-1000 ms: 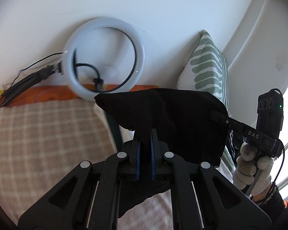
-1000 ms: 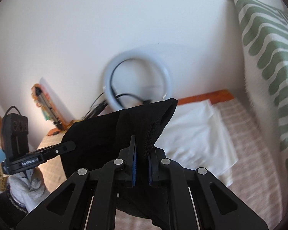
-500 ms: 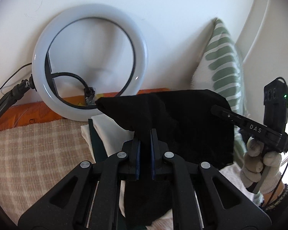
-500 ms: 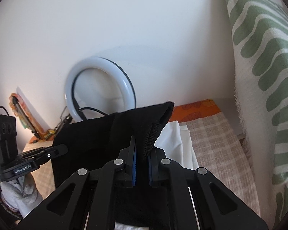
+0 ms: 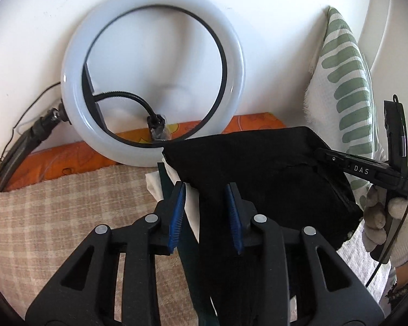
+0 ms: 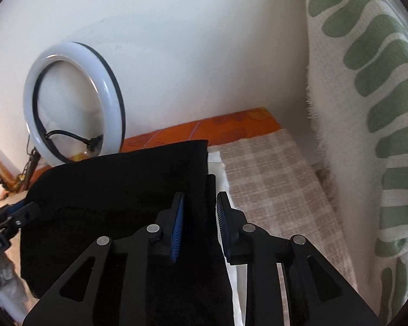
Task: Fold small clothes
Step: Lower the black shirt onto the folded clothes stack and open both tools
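Partly hidden white cloth (under black garment).

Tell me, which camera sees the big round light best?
The left wrist view. There the ring light faces the camera, big and whole, leaning on the white wall with its black cable inside. The right wrist view shows it smaller, off to the left and turned sideways.

Left claw gapes open around a black garment edge; the right claw meets its far right corner, white ring light behind, striped cushion right
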